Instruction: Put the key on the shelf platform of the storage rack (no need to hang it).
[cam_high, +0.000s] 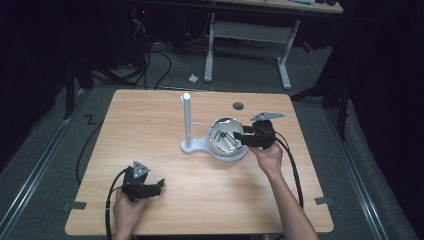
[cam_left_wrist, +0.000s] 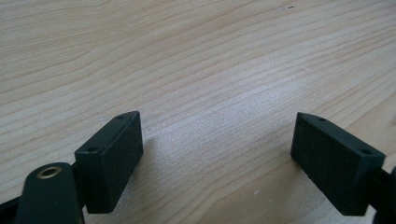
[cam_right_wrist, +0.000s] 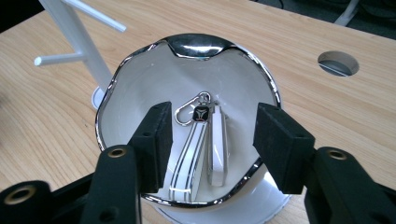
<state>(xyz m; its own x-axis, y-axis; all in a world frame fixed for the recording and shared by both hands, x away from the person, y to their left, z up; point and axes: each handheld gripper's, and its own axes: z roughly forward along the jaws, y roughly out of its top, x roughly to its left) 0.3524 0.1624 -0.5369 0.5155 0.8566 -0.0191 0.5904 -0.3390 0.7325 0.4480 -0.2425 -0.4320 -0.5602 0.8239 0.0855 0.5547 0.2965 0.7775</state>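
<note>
A shiny silver-rimmed bowl (cam_high: 220, 121) sits on the white base of a stand near the middle of the wooden table. Inside the bowl (cam_right_wrist: 196, 44) lies a white strap keychain (cam_right_wrist: 191, 158) with a metal clip and a small black tag. My right gripper (cam_right_wrist: 212, 135) hovers open at the bowl's near rim, its pads apart from the keychain, which lies loose below them. From above, the right gripper (cam_high: 237, 136) reaches in from the bowl's right side, over the keychain (cam_high: 225, 140). My left gripper (cam_high: 161, 184) rests low at the front left, and in its own view the left gripper (cam_left_wrist: 217, 140) is open over bare wood.
A white upright post (cam_high: 187, 120) with short side pegs rises from the base just left of the bowl; in the right gripper view the post (cam_right_wrist: 79, 37) leans off to the upper left. A round cable hole (cam_high: 238, 106) lies behind the bowl. Cables trail off the table's front.
</note>
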